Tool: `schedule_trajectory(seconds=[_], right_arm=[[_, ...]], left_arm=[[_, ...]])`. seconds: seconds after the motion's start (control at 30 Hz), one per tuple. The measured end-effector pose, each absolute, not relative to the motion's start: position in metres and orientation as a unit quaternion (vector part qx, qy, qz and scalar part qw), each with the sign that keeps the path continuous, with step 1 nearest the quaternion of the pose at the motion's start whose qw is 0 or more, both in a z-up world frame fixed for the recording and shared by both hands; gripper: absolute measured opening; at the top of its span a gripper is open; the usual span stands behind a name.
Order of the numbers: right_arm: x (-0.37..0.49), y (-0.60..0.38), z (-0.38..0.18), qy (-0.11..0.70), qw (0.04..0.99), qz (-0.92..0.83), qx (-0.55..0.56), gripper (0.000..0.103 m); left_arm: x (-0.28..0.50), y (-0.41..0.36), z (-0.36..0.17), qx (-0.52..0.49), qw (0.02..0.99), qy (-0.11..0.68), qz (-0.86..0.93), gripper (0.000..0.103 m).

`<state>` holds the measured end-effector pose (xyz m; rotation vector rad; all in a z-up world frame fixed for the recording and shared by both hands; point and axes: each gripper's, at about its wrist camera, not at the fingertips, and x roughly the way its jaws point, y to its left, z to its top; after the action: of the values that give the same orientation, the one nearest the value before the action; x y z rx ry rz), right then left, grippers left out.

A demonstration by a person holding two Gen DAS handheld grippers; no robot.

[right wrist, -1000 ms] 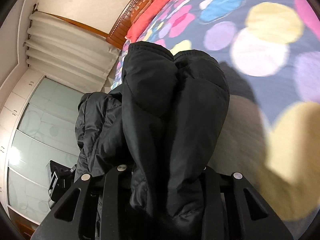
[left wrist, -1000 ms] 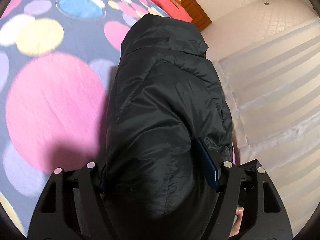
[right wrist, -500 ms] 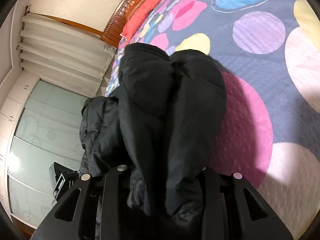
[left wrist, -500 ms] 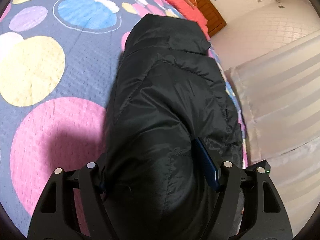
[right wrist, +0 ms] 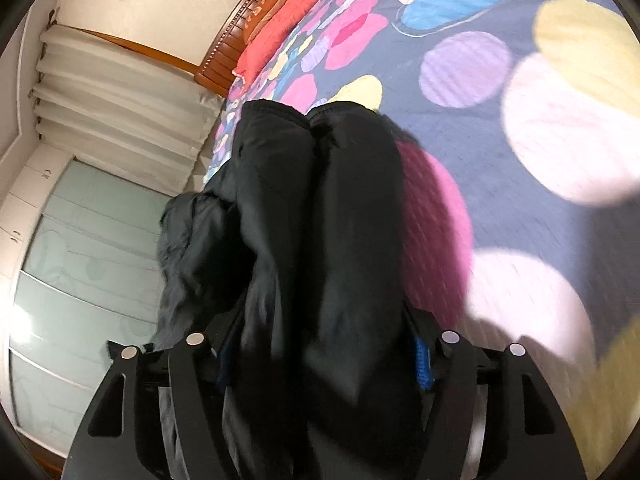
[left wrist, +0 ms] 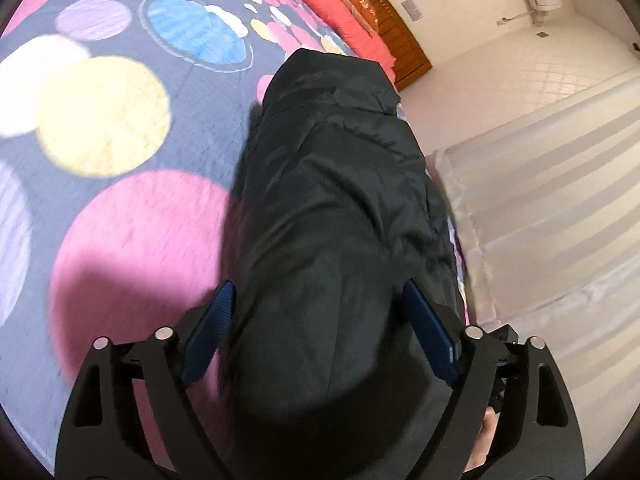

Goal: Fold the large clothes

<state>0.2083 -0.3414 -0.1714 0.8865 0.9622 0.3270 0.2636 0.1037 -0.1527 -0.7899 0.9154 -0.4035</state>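
A black puffy jacket (left wrist: 332, 216) hangs bunched over the bed's dotted cover (left wrist: 104, 120). It fills the middle of the left wrist view between the fingers of my left gripper (left wrist: 320, 300). The blue pads (left wrist: 212, 328) stand wide apart on either side of the cloth, so this gripper is open. In the right wrist view the same jacket (right wrist: 328, 216) hangs in two thick folds between the fingers of my right gripper (right wrist: 320, 344). A blue pad (right wrist: 422, 360) shows beside the cloth there, and the jaws look spread.
Red pillows (left wrist: 340, 4) and a wooden headboard (left wrist: 396, 28) lie at the bed's far end. Pale curtains (left wrist: 540, 200) hang beside the bed. A glass-fronted wardrobe (right wrist: 80, 264) stands at the left of the right wrist view.
My left gripper's jaws have opened; both blue pads now show apart from the jacket. The right gripper's jaws have spread too. Both grippers have moved over the bed.
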Motion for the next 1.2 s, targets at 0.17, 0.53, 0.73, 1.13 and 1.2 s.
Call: schedule_trajectory(seconds=[0.17,0.53,0.73,1.13,1.2], right_arm=[[0.178,-0.338,-0.169,0.445,0.78,0.17,0.407,0.071],[0.167,-0.307,-0.173,0.457,0.794,0.146,0.373,0.049],[0.156,-0.3,-0.155,0.449,0.794,0.162,0.376,0.034],[0.161,-0.308,-0.181,0.452,0.776,0.165,0.408,0.032],[0.163,-0.306,-0.183,0.452,0.774,0.163,0.412,0.032]], left_arm=[[0.228,0.111,-0.171,-0.402,0.779,0.431,-0.212,0.091],[0.206,0.081,-0.169,-0.382,0.797,0.421,-0.204,0.083],[0.183,0.076,-0.15,-0.373,0.804,0.426,-0.183,0.075],[0.176,0.069,-0.156,-0.36,0.812,0.431,-0.159,0.074],[0.175,0.068,-0.155,-0.358,0.814,0.43,-0.157,0.074]])
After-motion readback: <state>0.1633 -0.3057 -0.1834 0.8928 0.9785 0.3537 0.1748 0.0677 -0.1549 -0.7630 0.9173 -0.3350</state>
